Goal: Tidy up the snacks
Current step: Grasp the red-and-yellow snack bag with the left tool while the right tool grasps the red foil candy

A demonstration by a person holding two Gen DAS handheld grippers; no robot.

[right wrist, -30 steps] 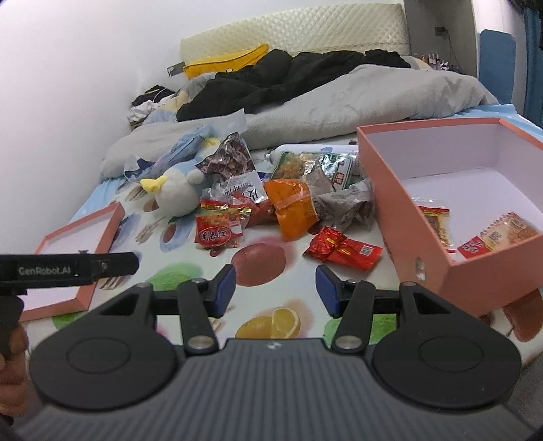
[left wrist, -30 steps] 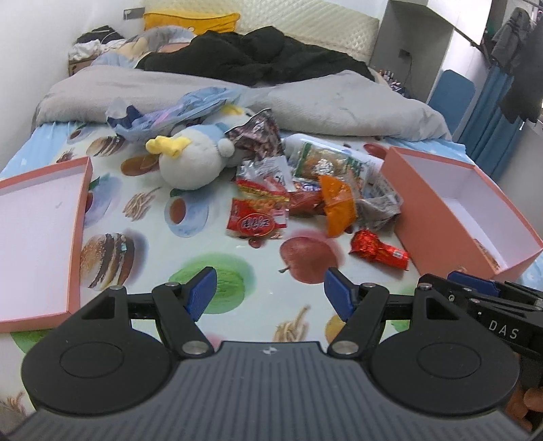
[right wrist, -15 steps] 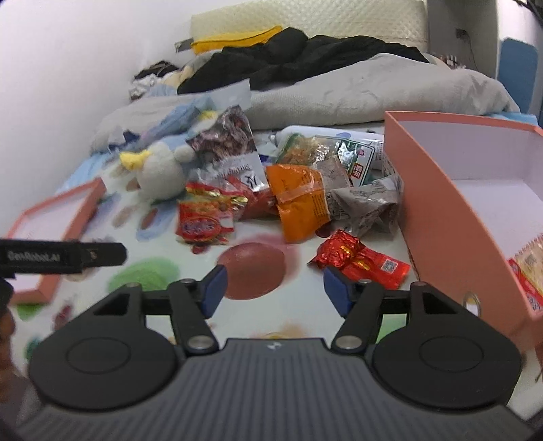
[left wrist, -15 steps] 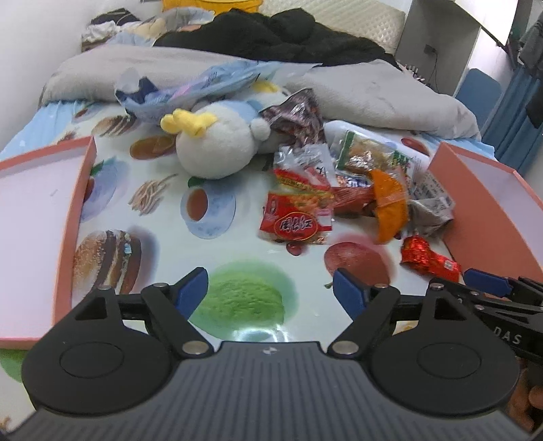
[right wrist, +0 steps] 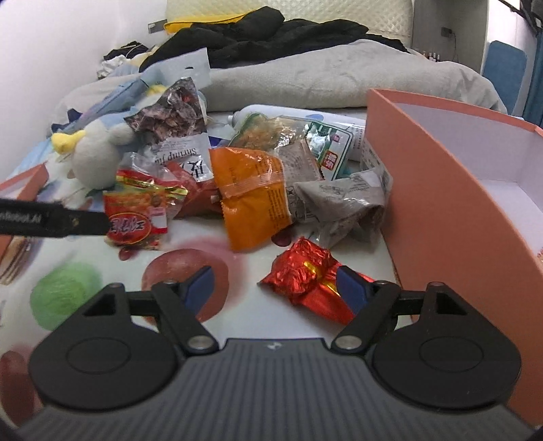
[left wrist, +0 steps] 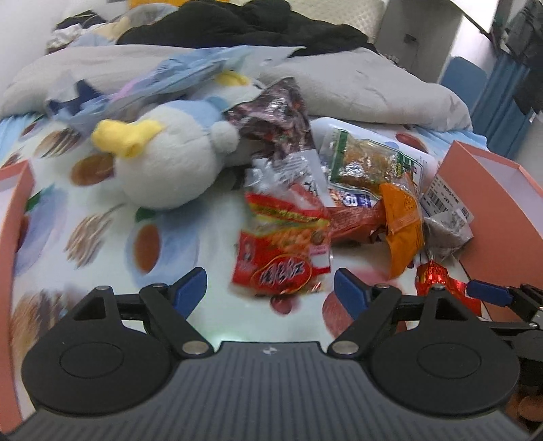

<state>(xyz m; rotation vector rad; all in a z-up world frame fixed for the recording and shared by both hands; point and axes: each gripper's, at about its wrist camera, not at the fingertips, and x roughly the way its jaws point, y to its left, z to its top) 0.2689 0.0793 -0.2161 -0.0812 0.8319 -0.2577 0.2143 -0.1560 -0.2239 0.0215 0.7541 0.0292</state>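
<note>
Both grippers gape empty, jaws just widening: left gripper facing the red snack packet, right gripper with the foil packet at two o'clock.

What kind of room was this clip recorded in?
Most likely a bedroom: the snack packets are piled on a made-up bed with a food-print sheet, a grey duvet bunched behind them, and a quilted headboard against the wall.
</note>
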